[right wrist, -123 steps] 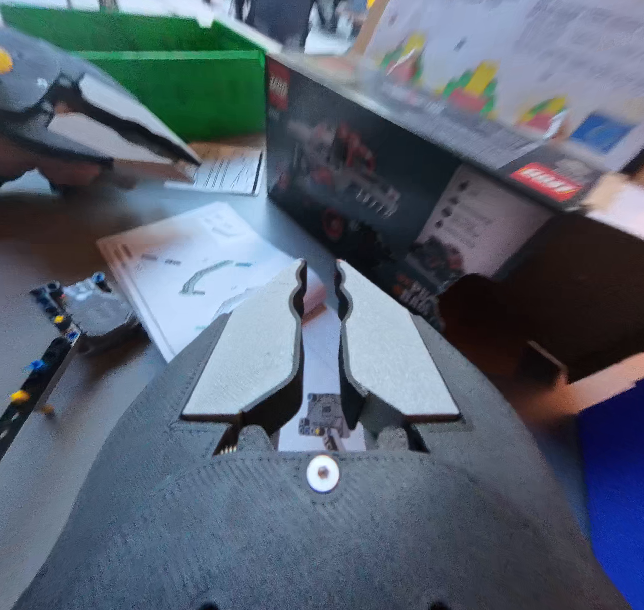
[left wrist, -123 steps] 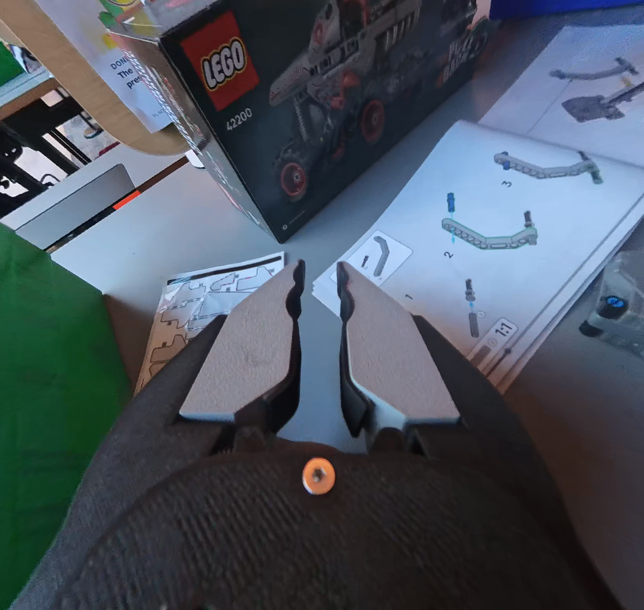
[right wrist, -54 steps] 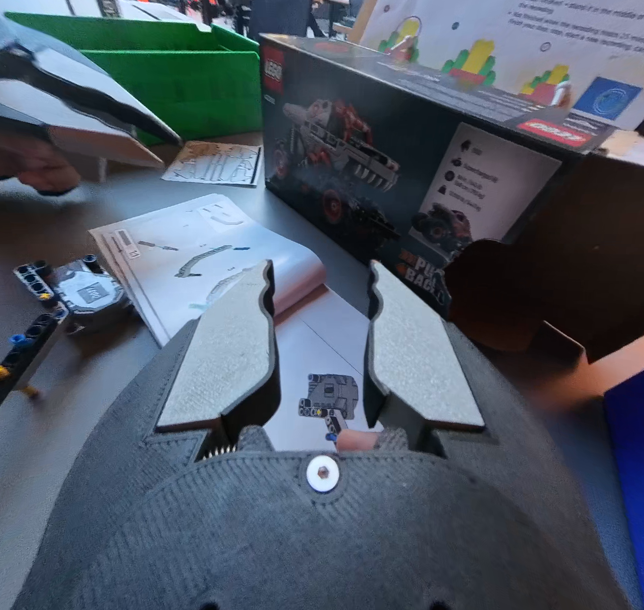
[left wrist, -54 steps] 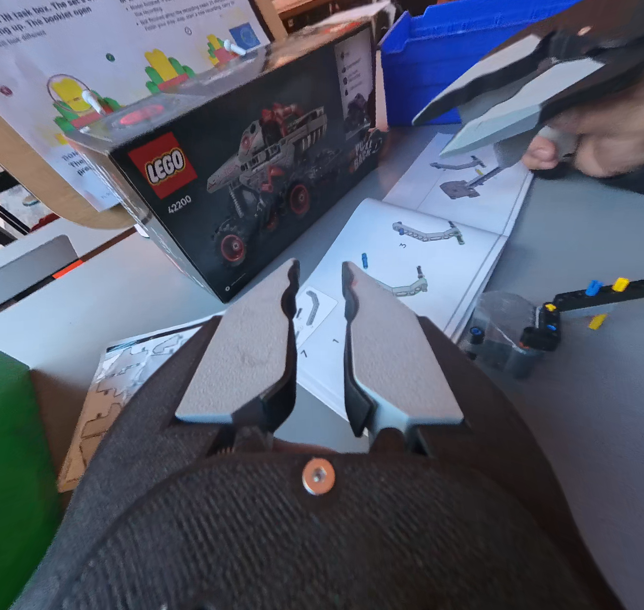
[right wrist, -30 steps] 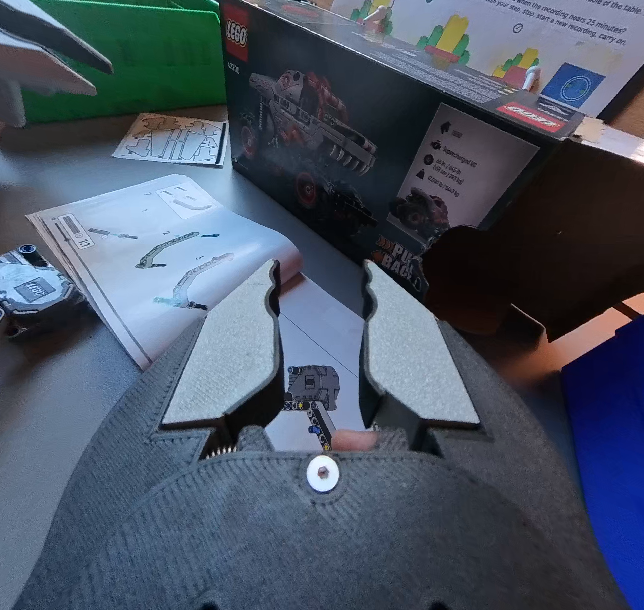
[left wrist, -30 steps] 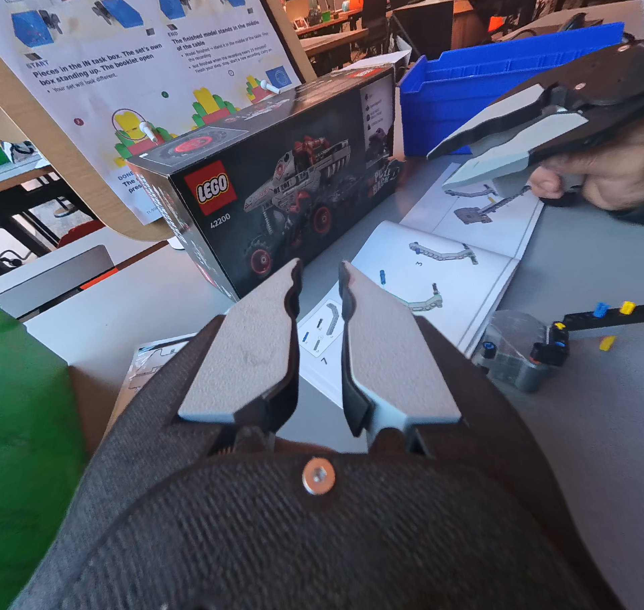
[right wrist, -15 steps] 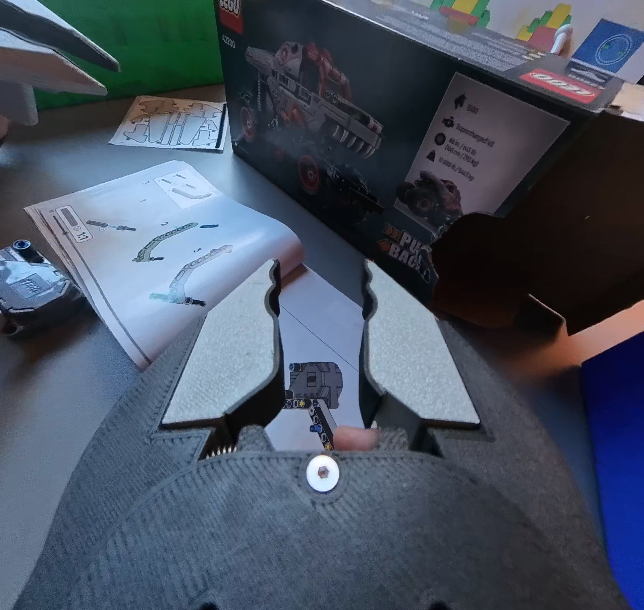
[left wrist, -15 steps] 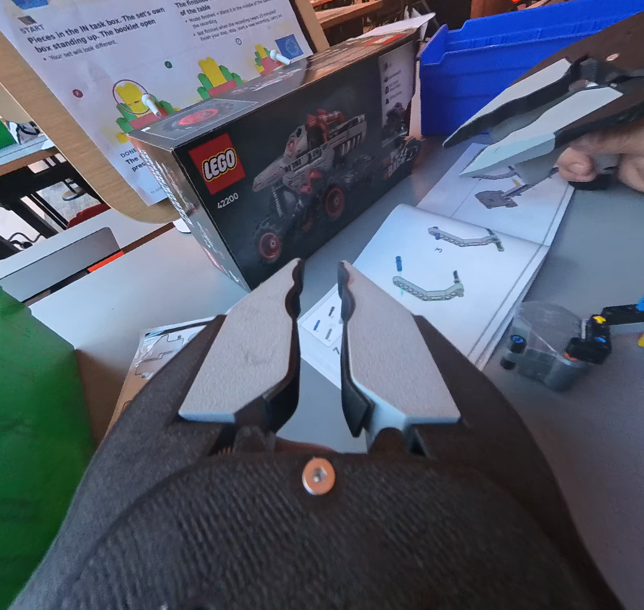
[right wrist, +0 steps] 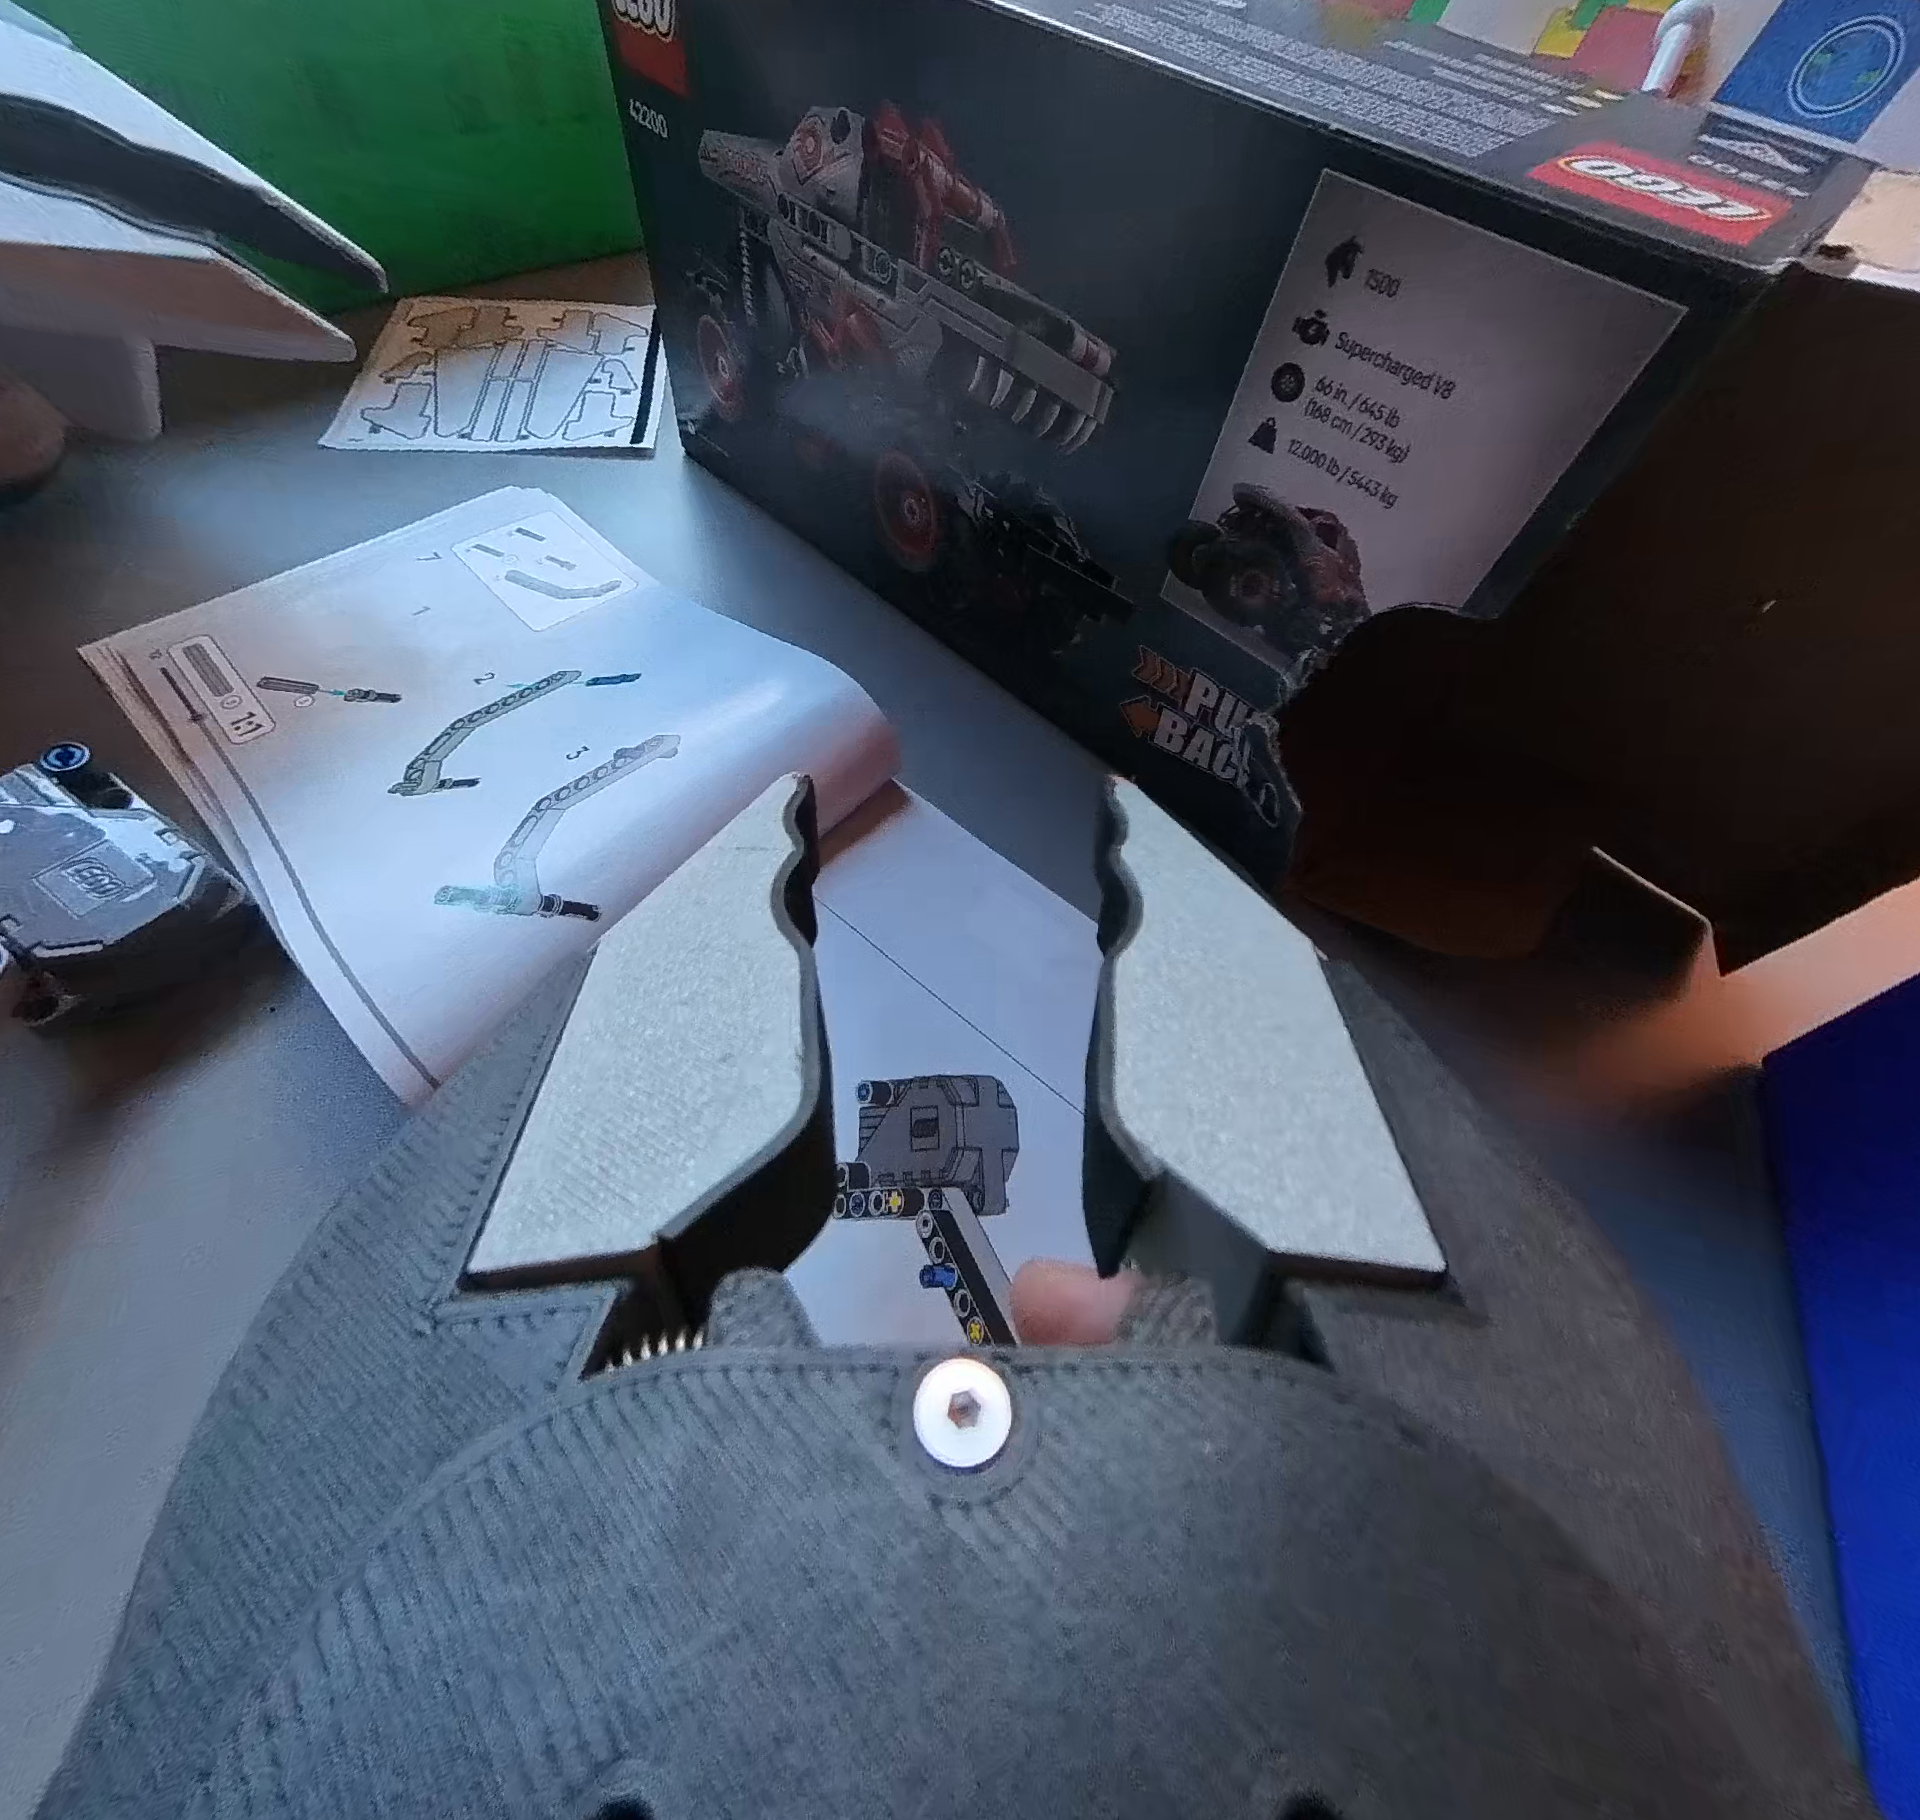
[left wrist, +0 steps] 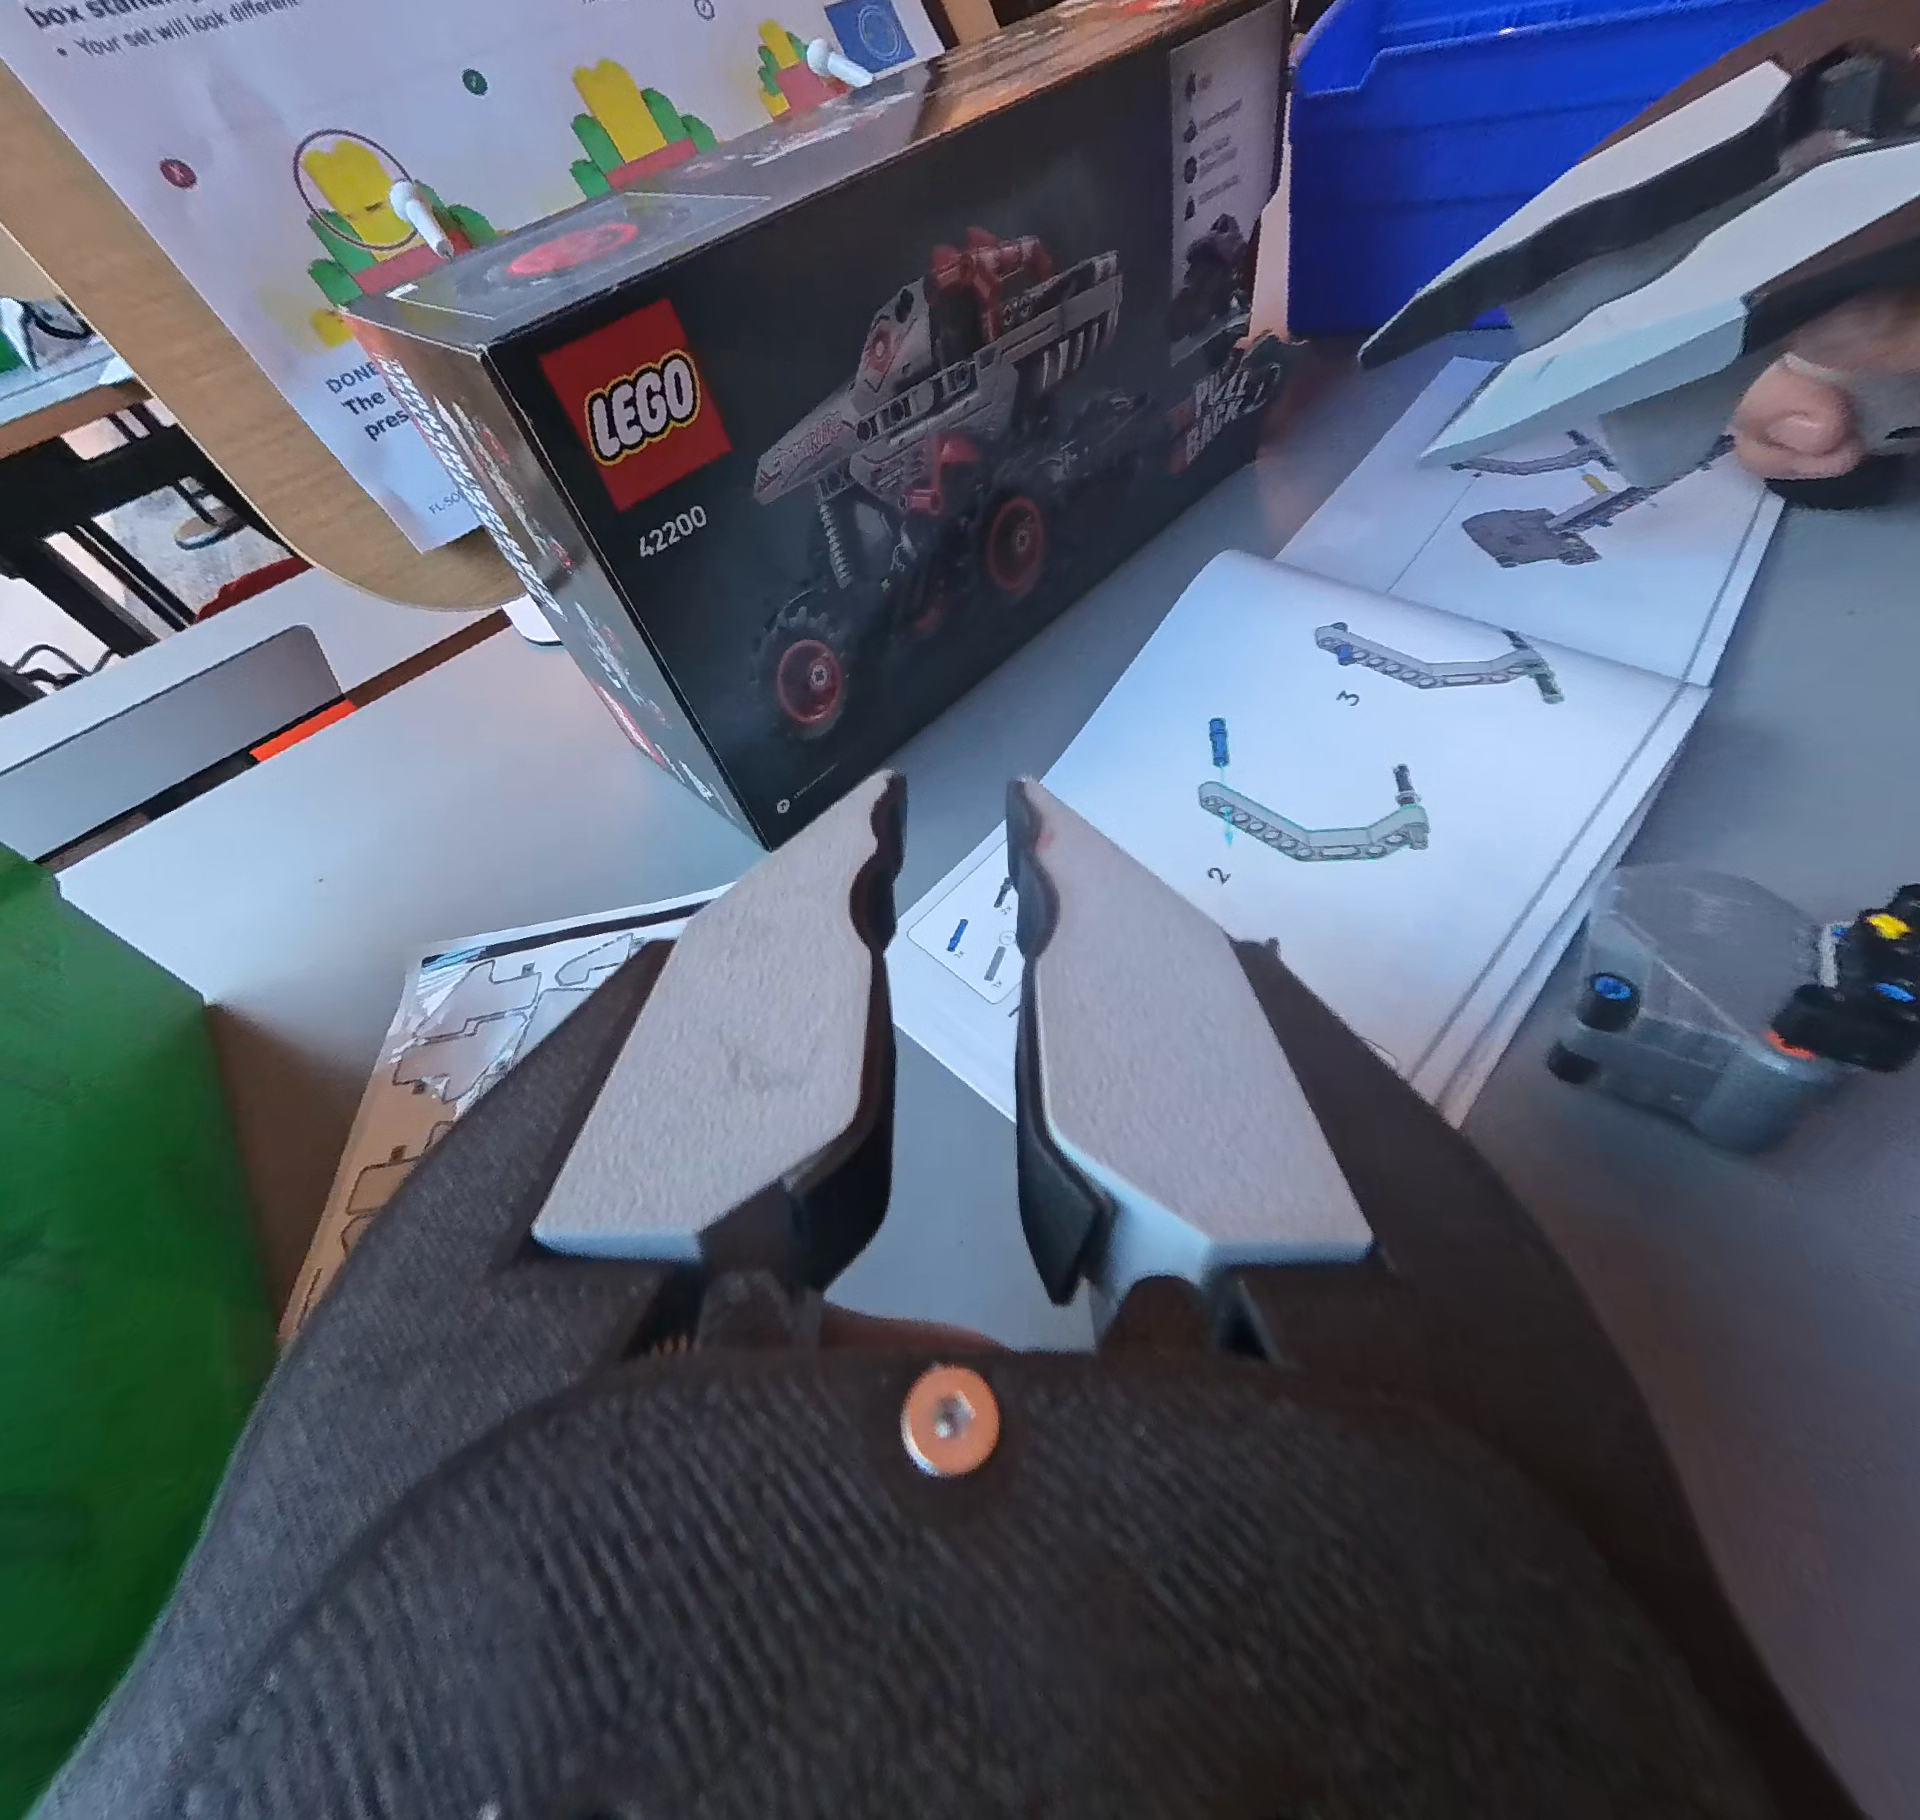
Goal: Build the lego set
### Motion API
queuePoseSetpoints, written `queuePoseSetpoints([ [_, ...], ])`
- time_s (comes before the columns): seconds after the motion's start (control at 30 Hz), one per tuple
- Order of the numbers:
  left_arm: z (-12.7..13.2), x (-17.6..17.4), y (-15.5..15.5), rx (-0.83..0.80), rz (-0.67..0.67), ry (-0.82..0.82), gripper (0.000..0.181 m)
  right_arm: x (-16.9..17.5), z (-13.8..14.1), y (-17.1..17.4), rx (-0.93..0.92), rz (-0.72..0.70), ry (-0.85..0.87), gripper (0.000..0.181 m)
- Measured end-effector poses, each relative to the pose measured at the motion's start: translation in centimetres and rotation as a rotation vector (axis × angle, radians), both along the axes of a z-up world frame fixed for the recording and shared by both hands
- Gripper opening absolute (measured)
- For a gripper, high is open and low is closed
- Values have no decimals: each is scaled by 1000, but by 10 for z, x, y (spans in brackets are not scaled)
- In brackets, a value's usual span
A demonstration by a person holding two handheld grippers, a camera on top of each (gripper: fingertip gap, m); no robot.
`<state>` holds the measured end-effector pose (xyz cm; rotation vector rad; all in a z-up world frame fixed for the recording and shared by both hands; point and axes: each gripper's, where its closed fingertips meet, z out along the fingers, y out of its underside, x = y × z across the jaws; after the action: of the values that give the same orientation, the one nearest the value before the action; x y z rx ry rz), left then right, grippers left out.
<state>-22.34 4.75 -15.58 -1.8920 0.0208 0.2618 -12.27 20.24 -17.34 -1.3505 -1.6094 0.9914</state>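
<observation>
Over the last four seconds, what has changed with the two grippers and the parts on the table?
The right gripper opened its fingers wider above the open instruction booklet; it holds nothing. The left gripper kept its narrow gap, empty. The set box, sticker sheet and grey motor block stayed put.

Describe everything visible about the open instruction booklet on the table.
The instruction booklet is thin white paper, lying open and flat on the grey table in front of the black set box. Its left page bulges upward near the spine. The pages show numbered step drawings of a bent grey beam with small pins. The grey pull-back motor sits at its edge. Neither gripper touches it.
</observation>
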Motion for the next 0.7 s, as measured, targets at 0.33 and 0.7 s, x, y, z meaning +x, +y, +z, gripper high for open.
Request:
queuePoseSetpoints([
  [0.33,-2,-1,0,-8,3,-1,17,0,-1,0,-13,2,-6,53],
  [0.7,-2,-1,0,-8,3,2,17,-1,-2,1,-2,-6,-15,52],
])
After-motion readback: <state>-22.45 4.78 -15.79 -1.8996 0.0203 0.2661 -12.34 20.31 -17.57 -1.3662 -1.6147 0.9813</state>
